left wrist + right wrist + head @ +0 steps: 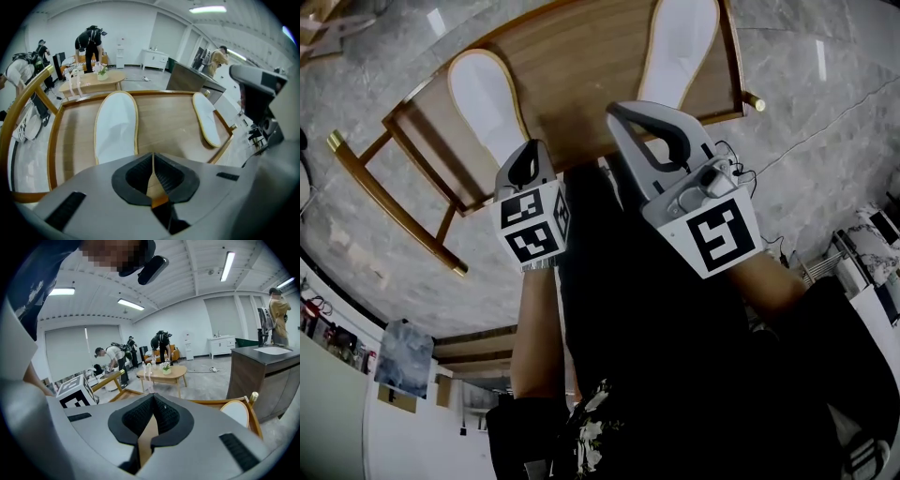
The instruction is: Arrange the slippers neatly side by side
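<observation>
Two white slippers lie soles down on a low wooden rack [581, 66]. The left slipper [487, 98] points away at an angle, and the right slipper [680, 47] lies well apart from it near the rack's far corner. My left gripper [528, 155] hovers just short of the left slipper's heel, shut with nothing between its pads. In the left gripper view that slipper [116, 126] lies straight ahead of the left gripper [153, 155], with the other slipper [206, 119] off to the right. My right gripper [153, 397] is shut and empty, raised and looking across the room; one slipper tip [234, 412] shows.
The rack stands on a grey marble floor [825, 84], where a thin cable [825, 131] runs. Several people stand around a small wooden coffee table [161, 373] further back. A dark counter [262, 376] stands to the right of the rack.
</observation>
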A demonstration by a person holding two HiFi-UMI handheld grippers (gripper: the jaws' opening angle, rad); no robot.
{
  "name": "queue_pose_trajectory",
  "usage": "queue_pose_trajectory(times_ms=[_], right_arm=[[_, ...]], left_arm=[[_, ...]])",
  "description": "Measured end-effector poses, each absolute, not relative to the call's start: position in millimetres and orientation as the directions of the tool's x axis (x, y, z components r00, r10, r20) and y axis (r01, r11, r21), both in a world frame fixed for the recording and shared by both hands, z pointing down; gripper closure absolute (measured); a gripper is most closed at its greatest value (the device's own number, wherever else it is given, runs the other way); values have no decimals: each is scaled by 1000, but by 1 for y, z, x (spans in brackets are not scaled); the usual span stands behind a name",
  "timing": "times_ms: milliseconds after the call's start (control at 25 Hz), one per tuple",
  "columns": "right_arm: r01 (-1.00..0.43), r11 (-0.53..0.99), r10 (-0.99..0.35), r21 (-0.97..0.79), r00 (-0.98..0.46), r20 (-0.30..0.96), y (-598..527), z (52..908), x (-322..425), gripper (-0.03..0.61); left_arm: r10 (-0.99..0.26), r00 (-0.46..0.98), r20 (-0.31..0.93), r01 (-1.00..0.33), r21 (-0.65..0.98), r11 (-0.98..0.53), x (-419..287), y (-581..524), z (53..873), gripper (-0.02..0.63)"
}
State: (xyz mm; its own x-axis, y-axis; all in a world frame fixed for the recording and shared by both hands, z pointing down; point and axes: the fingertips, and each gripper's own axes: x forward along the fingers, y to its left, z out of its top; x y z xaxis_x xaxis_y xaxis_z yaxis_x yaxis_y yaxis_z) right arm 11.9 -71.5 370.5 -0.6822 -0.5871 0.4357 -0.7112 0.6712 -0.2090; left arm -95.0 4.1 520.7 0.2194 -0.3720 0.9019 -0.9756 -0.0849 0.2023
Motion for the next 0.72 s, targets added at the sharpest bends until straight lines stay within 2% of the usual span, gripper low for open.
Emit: queue_pose_trajectory(times_ms=[320, 720], right_arm=[[-766, 610, -633, -203, -625, 456, -61, 376, 9, 580], [-921, 370, -769, -121, -377, 516, -80, 416, 84, 580]], left_arm=[[-418, 245, 875, -965, 179, -192, -102, 2, 504, 601], [-407, 333, 851, -906, 169, -388, -80, 3, 502, 606]])
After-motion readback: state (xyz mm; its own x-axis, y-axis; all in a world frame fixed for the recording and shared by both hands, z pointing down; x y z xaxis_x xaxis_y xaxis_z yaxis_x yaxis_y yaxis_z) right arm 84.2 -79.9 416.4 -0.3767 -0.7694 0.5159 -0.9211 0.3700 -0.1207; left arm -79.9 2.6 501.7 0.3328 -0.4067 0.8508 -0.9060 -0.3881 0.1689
